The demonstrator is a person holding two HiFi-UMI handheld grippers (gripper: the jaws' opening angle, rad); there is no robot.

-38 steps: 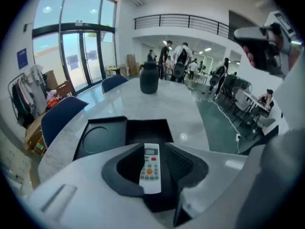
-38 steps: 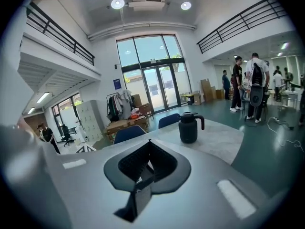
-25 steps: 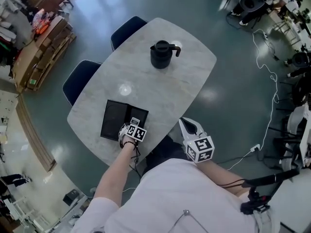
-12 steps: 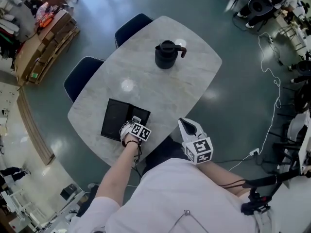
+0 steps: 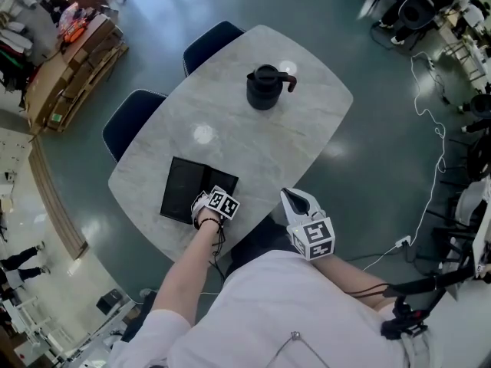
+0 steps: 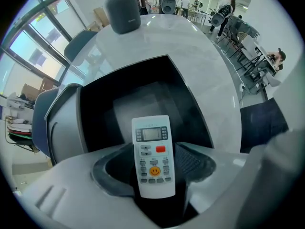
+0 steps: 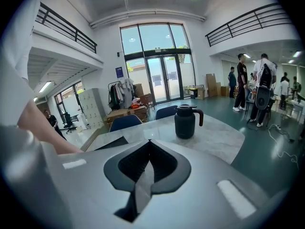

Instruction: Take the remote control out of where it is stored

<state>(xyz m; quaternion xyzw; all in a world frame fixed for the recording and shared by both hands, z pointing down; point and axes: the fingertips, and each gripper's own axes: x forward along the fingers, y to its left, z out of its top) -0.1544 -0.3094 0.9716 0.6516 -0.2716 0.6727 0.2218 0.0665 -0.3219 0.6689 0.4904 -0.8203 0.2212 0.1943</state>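
Where the head view looks down, a pale marbled table (image 5: 253, 140) with rounded corners stands on a glossy dark green floor (image 5: 368, 129).

- Room: tall glazed doors (image 7: 157, 66), railed galleries above, people (image 7: 243, 82) standing at the right. Stacked cardboard (image 5: 69, 64) lies to the left and a white cable (image 5: 433, 159) trails to the right.
- Seating: two dark blue chairs (image 5: 211, 43) (image 5: 129, 119), tucked against the table's far edge.
- Black jug (image 5: 265, 87): upright near the far end, well apart from everything else on the table.
- Black box (image 5: 181, 188): open, at the near edge.
- Left tool (image 6: 153, 166): pinching the remote control (image 6: 153, 154), buttons up, over the box's near right corner. Whether the remote touches the box cannot be told.
- Right tool (image 7: 147, 171): pressed together, holding nothing, just off the near table edge by the person's white shirt (image 5: 291, 313).
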